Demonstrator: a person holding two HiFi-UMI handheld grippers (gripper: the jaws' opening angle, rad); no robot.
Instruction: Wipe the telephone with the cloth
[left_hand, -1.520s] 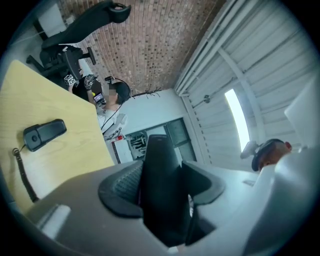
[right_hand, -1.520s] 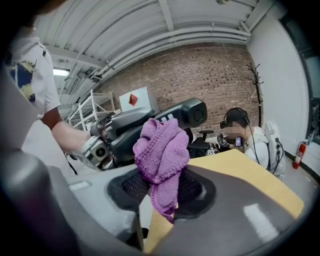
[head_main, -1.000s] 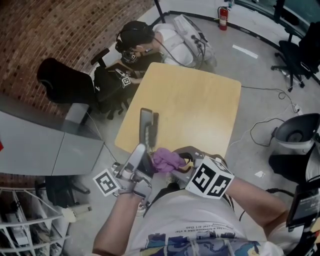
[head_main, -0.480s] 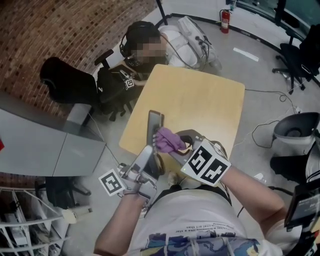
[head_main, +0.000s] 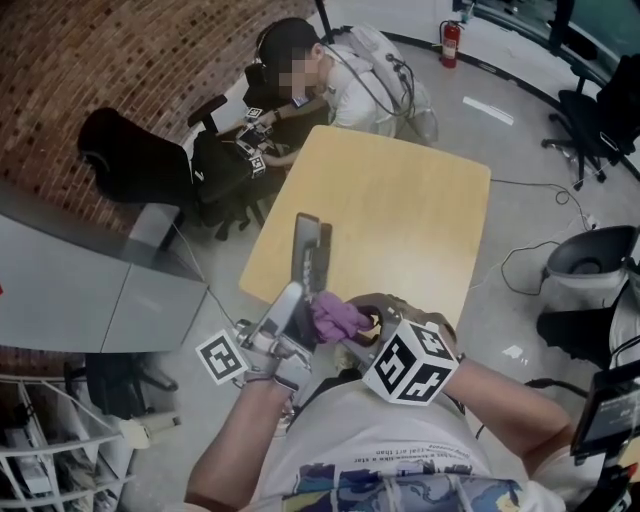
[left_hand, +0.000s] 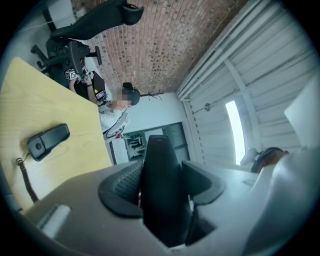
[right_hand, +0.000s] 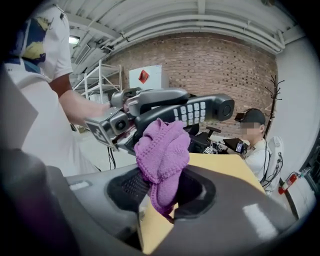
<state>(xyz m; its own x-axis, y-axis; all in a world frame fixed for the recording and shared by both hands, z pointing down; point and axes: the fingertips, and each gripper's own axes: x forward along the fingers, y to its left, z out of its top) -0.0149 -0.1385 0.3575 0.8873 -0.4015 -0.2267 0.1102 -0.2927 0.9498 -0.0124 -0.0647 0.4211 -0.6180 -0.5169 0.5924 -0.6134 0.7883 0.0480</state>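
Observation:
Above the near edge of the wooden table (head_main: 400, 200), my left gripper (head_main: 292, 302) is shut on the black telephone handset (head_main: 300, 255). In the left gripper view the handset (left_hand: 160, 185) fills the gap between the jaws. Its keypad (right_hand: 192, 112) shows in the right gripper view. The slim black base (left_hand: 47, 141) with its cord lies on the table. My right gripper (head_main: 352, 326) is shut on a bunched purple cloth (head_main: 338, 316). The cloth (right_hand: 162, 150) rests against the handset's lower end, close to the left gripper's jaws.
A person (head_main: 300, 70) sits at the table's far side beside a black chair (head_main: 130, 160) and a grey backpack (head_main: 385, 70). A grey cabinet (head_main: 80, 290) stands at the left, a round grey bin (head_main: 590, 265) at the right, and a brick wall behind.
The right gripper carried the cloth up along the handset half a second ago and has drawn it back down toward the left gripper. The left gripper has kept almost still.

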